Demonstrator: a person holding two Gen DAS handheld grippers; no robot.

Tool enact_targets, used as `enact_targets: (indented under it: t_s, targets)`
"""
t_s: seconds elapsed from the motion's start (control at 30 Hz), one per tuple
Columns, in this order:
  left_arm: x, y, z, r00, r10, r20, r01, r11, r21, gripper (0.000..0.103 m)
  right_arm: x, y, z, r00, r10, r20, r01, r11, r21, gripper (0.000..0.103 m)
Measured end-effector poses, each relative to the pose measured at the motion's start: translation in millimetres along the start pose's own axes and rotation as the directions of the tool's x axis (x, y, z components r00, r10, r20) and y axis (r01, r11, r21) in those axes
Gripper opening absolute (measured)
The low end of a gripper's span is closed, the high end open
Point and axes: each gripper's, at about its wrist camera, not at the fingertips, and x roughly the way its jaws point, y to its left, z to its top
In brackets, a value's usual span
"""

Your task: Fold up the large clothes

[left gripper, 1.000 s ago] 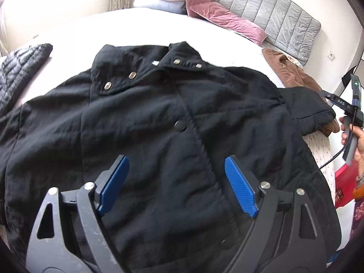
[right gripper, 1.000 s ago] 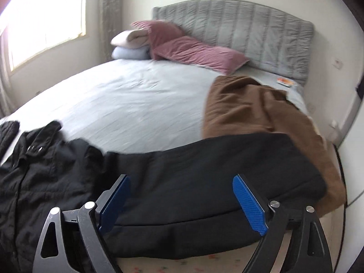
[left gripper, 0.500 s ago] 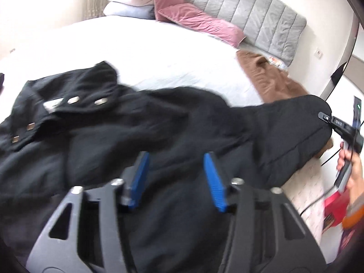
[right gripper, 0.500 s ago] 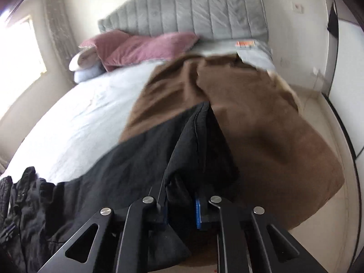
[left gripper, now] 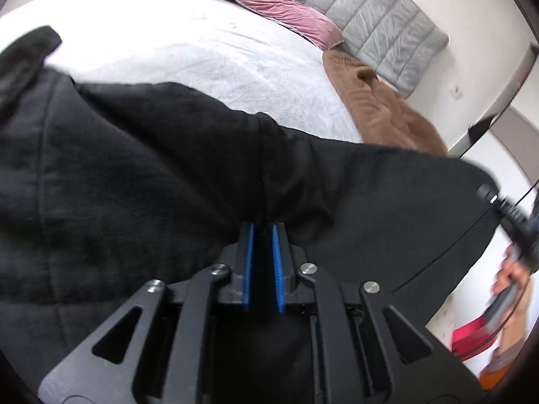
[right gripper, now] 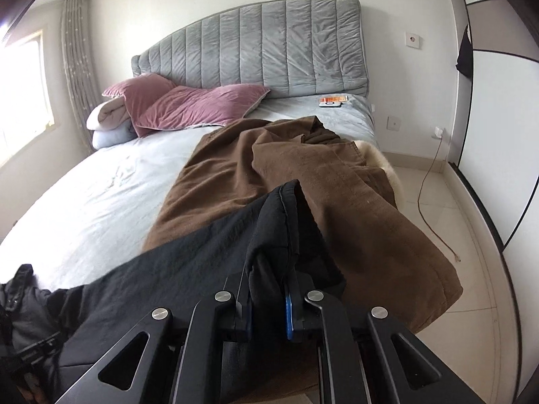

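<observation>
A large black jacket (left gripper: 134, 175) lies spread on the white bed (left gripper: 209, 54). My left gripper (left gripper: 262, 232) is shut on a pinch of the black jacket's fabric near where the sleeve joins the body. The sleeve (left gripper: 404, 208) stretches right toward the other handheld gripper (left gripper: 508, 215). In the right wrist view my right gripper (right gripper: 267, 289) is shut on the cuff end of the black sleeve (right gripper: 279, 222), held lifted over a brown garment (right gripper: 337, 202). The jacket body (right gripper: 27, 303) shows at the lower left.
The brown garment (left gripper: 380, 107) lies along the bed's right side. Pink pillows (right gripper: 188, 104) and a grey headboard (right gripper: 269, 50) are at the far end. A small packet (right gripper: 333, 101) lies near the headboard. Tiled floor (right gripper: 465, 235) with a cable and a wardrobe are right of the bed.
Both grippers went from open to shut on the black jacket. The left one moved right to the sleeve joint; the right one took the cuff and lifted it.
</observation>
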Motion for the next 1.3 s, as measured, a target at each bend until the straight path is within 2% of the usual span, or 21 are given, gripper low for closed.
enact_targets:
  t_s: [0.03,0.07,0.13,0.27,0.33,0.4,0.5,0.63,0.73,0.87,0.9,0.93,0.97,1.03,1.07,1.1,1.17,1.23,1.3]
  targets:
    - [-7.9,-1.4,-1.7,1.000,0.003,-0.004,-0.003,1.000,-0.019,0.030,-11.2,3.5,5.8,1.000,0.015,0.004,-0.015,1.000,-0.006,0.012]
    - [-18.7,-1.0,-4.9,1.000,-0.011,-0.008,0.011,0.999,-0.047,0.052,-21.8,8.2,12.3,0.999,0.032,0.011,-0.032,0.999,-0.015,0.012]
    - [-45.4,-1.7,-12.7,1.000,-0.010,0.005,0.010,0.997,-0.074,0.070,-37.3,22.9,26.4,0.998,0.059,0.020,-0.058,0.997,-0.047,0.012]
    - [-105.4,5.2,-24.5,1.000,-0.003,-0.008,0.003,0.998,-0.066,0.072,-85.2,67.0,46.9,0.992,0.118,0.042,-0.111,0.983,-0.148,0.012]
    - [-142.5,14.6,-29.4,0.999,0.036,-0.003,-0.036,0.997,-0.065,0.076,-110.6,97.6,54.7,0.987,0.151,0.057,-0.135,0.967,-0.217,0.012]
    - [-184.1,25.2,-35.3,0.997,0.076,0.029,-0.074,0.995,-0.071,0.078,-132.2,130.1,59.7,0.983,0.175,0.061,-0.152,0.949,-0.276,0.012]
    - [-237.5,42.8,-45.2,0.992,0.097,0.081,-0.091,0.993,-0.075,0.082,-158.8,181.3,62.1,0.971,0.235,0.052,-0.205,0.918,-0.339,0.012]
    - [-295.6,73.8,-59.1,0.978,0.165,0.127,-0.154,0.984,-0.089,0.083,-187.9,252.8,51.0,0.949,0.315,0.009,-0.283,0.865,-0.415,0.013]
    - [-319.3,96.6,-66.8,0.972,0.196,0.130,-0.182,0.977,-0.111,0.083,-201.5,307.0,33.8,0.930,0.366,-0.043,-0.341,0.813,-0.472,0.013]
    - [-341.1,122.9,-75.4,0.970,0.203,0.137,-0.185,0.974,-0.134,0.083,-207.6,375.1,0.0,0.906,0.405,-0.125,-0.406,0.743,-0.533,0.014]
    - [-345.4,130.4,-77.0,0.969,0.205,0.138,-0.187,0.973,-0.135,0.083,-207.4,392.4,-10.2,0.895,0.418,-0.155,-0.431,0.724,-0.539,0.016]
    - [-347.3,136.2,-79.5,0.968,0.210,0.140,-0.191,0.972,-0.138,0.083,-205.1,408.8,-20.0,0.867,0.451,-0.213,-0.490,0.693,-0.529,0.022]
    - [-347.7,141.5,-81.7,0.967,0.214,0.139,-0.195,0.971,-0.138,0.083,-202.8,420.8,-28.7,0.811,0.505,-0.295,-0.582,0.649,-0.489,0.032]
    - [-346.2,151.9,-84.0,0.967,0.220,0.131,-0.202,0.969,-0.141,0.083,-202.2,436.0,-39.5,0.690,0.599,-0.408,-0.724,0.572,-0.385,0.043]
    - [-344.6,156.6,-85.6,0.966,0.224,0.126,-0.206,0.968,-0.146,0.083,-205.3,438.8,-43.3,0.668,0.619,-0.413,-0.745,0.558,-0.366,0.051]
    - [-342.7,161.4,-86.9,0.967,0.226,0.120,-0.206,0.966,-0.153,0.083,-206.3,439.8,-44.0,0.667,0.629,-0.400,-0.745,0.555,-0.369,0.055]
    - [-336.7,169.4,-89.5,0.969,0.218,0.113,-0.197,0.966,-0.168,0.083,-199.3,432.8,-41.9,0.693,0.618,-0.370,-0.720,0.577,-0.386,0.057]
    - [-322.3,175.4,-88.3,0.974,0.205,0.097,-0.185,0.966,-0.182,0.083,-181.0,418.9,-40.0,0.725,0.582,-0.367,-0.688,0.622,-0.373,0.058]
    - [-302.6,176.9,-84.4,0.975,0.209,0.080,-0.192,0.965,-0.178,0.083,-155.7,397.7,-41.2,0.769,0.532,-0.355,-0.638,0.680,-0.362,0.058]
